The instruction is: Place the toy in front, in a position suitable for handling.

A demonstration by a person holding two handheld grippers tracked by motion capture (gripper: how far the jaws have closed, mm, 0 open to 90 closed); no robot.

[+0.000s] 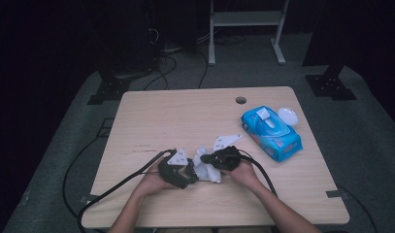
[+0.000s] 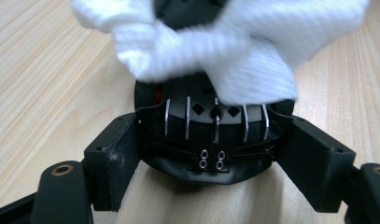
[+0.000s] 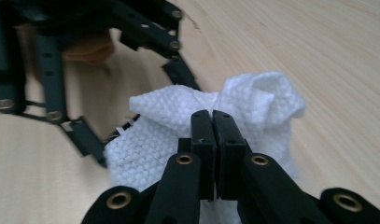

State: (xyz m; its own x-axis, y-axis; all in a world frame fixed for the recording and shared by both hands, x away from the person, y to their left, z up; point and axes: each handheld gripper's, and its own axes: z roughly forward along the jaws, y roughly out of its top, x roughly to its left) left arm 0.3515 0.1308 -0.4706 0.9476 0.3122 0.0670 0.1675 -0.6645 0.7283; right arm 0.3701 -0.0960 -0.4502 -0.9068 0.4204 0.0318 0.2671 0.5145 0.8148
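my left gripper (image 1: 189, 171) is clamped around a black device (image 2: 211, 135), jaws pressing both its sides, resting low on the wooden surface (image 1: 166, 121) near the front edge. my right gripper (image 3: 212, 122) has its jaws pinched together on a white wipe (image 3: 253, 105), which drapes over the top of the black device and bunches between the two grippers. what the device is, i can't tell. a blue wipes pack (image 1: 271, 133) with its lid flipped up sits well apart, toward the right side of the surface.
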